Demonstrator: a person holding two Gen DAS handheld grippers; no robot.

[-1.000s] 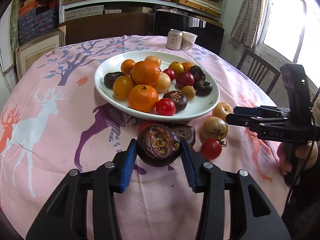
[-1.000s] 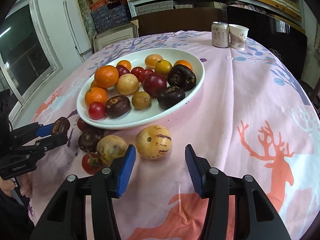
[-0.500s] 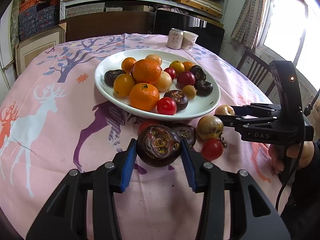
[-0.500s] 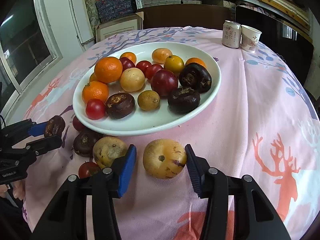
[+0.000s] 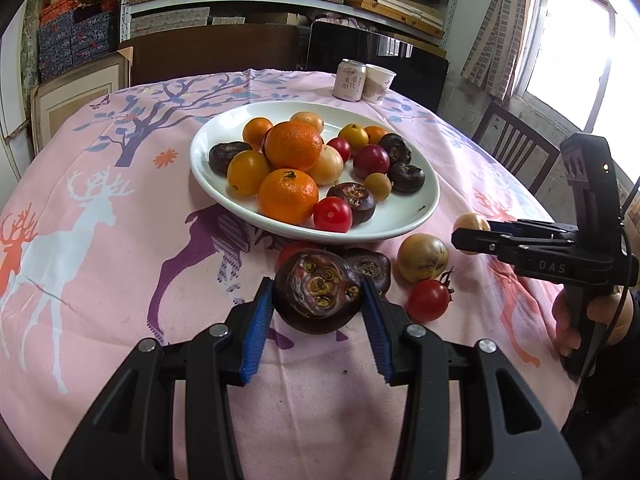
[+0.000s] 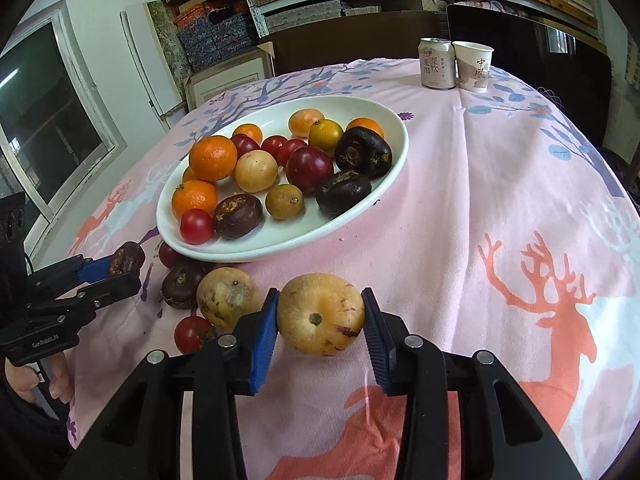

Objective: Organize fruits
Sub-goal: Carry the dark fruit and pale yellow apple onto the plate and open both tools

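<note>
Closing around a yellow round fruit (image 6: 320, 320), the right gripper (image 6: 320, 330) is seen with its blue pads at the fruit's two sides, seemingly touching them, though a firm grip cannot yet be confirmed; the fruit lies on the pink tablecloth (image 6: 500, 184) just near of the white plate (image 6: 384, 184). A dark water chestnut (image 5: 318, 290) is clenched between the pads of the left gripper (image 5: 318, 312), held near the plate's near rim, presumably so it can be added to the pile once the other hand is ready. On the plate, oranges, cherry tomatoes and more dark chestnuts are already gathered. Left loose on the cloth are a mottled yellow fruit (image 6: 226, 296), a cherry tomato (image 6: 194, 334) and another chestnut (image 6: 180, 288), clustered left of the right gripper, judged still to be collected.
</note>
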